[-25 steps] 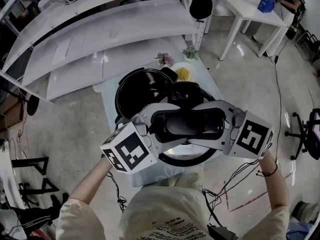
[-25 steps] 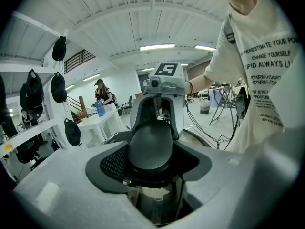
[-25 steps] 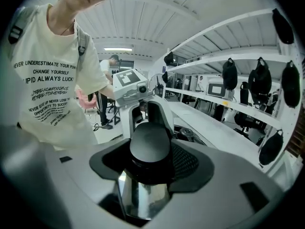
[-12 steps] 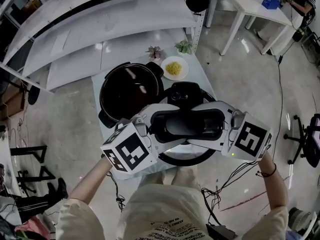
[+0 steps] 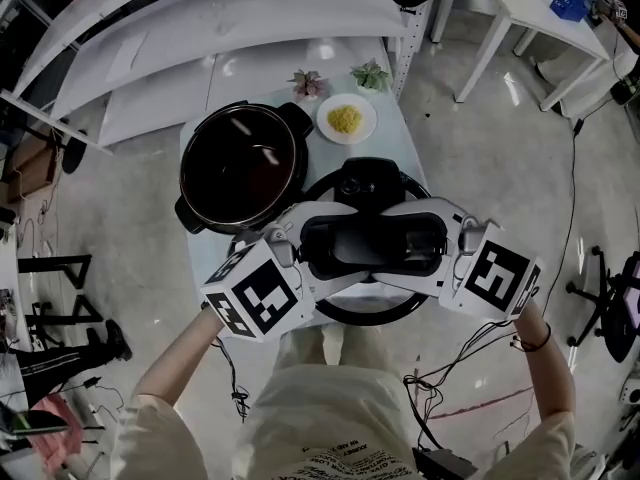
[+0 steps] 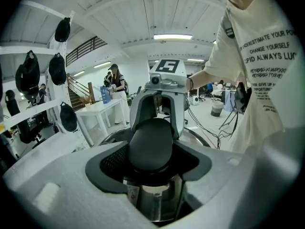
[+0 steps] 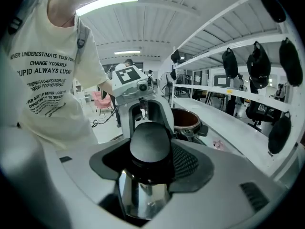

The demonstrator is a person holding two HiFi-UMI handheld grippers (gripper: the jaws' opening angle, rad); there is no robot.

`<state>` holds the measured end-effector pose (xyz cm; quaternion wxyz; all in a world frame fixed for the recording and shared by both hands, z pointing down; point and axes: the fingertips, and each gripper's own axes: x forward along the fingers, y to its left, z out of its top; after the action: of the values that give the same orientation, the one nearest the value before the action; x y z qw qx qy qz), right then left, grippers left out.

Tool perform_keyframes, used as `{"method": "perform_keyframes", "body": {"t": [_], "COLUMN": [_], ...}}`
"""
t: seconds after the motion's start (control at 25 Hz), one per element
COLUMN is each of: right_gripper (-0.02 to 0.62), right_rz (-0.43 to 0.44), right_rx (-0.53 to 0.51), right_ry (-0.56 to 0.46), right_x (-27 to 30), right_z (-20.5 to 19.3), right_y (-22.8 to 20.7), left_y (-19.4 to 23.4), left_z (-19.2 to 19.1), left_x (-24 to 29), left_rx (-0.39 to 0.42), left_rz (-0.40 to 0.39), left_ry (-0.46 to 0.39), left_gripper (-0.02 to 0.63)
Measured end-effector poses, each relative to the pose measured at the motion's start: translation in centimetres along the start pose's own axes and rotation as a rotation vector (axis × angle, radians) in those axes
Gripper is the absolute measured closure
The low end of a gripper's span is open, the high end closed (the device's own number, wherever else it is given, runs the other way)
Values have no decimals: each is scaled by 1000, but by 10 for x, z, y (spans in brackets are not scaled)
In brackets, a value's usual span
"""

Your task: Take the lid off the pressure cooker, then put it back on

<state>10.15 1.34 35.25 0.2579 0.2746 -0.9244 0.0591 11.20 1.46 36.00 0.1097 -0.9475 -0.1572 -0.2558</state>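
The left hand-held gripper and the right hand-held gripper each clamp the lid handle from opposite sides. The lid hangs beneath them. The open cooker pot stands on the tabletop, just beyond the left one.

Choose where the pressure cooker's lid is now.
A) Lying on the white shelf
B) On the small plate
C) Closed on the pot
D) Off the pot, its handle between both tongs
D: the lid is beside the open pot, and the left tongs and the right tongs clamp its black handle from opposite sides.
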Motion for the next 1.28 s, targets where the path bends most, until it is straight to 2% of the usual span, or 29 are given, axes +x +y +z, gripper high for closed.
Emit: {"method": "perform_keyframes", "body": {"t": [0.68,1.28], "right_gripper": [327,327], "right_rz": [114,111], "right_rx": [30,-3], "right_ry": [-37,-38], "right_x": [27,48], "right_z": [-91,-140], "right_y": [-10,-29], "left_y": [-4,8], "left_z": [-68,-110], "left_x": [72,108], "left_rx": [-129,-124], "left_rz": [30,57], "left_ry": [92,157], "left_gripper": [313,313]}}
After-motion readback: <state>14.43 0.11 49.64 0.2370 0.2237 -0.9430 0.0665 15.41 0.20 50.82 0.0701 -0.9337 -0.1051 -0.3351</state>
